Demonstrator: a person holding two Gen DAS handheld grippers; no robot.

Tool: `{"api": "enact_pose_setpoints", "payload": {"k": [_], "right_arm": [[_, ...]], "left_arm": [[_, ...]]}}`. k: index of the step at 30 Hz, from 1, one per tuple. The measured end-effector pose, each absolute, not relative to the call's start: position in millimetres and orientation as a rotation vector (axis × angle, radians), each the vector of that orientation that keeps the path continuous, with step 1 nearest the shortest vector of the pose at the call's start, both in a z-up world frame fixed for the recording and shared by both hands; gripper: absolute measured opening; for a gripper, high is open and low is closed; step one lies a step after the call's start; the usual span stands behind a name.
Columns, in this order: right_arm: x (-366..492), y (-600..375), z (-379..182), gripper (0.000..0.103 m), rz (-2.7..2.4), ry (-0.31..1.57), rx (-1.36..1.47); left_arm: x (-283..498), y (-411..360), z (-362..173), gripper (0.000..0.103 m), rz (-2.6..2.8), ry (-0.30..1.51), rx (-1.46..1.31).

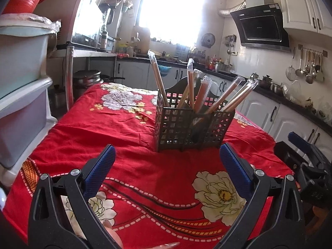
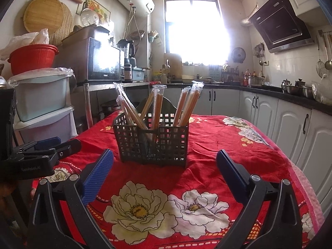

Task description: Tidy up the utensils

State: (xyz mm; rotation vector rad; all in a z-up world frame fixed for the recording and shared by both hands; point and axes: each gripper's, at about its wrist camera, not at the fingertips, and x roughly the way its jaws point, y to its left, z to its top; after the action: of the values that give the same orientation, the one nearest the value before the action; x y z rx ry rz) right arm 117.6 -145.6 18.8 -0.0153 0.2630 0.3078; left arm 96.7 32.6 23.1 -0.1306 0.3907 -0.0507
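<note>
Holding both grippers low over the near edge of the tabletop (image 1: 132,137), you have their jaws spread wide and released, with nothing between them. Your left gripper (image 1: 167,156) points straight at the dark mesh utensil holder (image 1: 186,128), which stands upright on the red flowered cloth (image 1: 103,124) a little beyond the fingertips and apart from them. Your right gripper (image 2: 165,161) faces the same utensil holder (image 2: 153,143) from the other side, again with a strip of bare cloth (image 2: 238,145) between fingers and basket.

The wrapped chopsticks (image 1: 189,87) are all standing inside the holder, each pair in a clear plastic sleeve, leaning outward at different angles. From the left wrist view one pair tilts toward the far left corner, a few stand near the middle, and several fan out to the right. From the right wrist view the wrapped chopsticks (image 2: 156,105) sit in three loose groups across the compartments: left, centre and right. Which exact compartment each pair occupies you cannot tell through the mesh.

The blue ribbed pads (image 1: 99,172) on your left gripper and the pads (image 2: 96,180) on your right are both clear of the cloth's flower print below them. Each gripper shows at the edge of the other's view: the right one at the far right of the left wrist view, the left one at the left of the right wrist view.

Stacked plastic drawers (image 2: 43,108) stand left of the tabletop, and white kitchen cabinets (image 2: 290,124) run along the right.
</note>
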Motion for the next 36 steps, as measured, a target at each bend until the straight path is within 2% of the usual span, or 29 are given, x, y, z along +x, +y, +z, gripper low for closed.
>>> {"api": "enact_pose_setpoints", "payload": {"k": [36], "right_arm": [[110.3,-150.0,5.0,0.097,0.28,0.225,0.004]], "left_arm": [[90.8,29.3,11.4,0.093,-0.042,0.355,-0.121]]}}
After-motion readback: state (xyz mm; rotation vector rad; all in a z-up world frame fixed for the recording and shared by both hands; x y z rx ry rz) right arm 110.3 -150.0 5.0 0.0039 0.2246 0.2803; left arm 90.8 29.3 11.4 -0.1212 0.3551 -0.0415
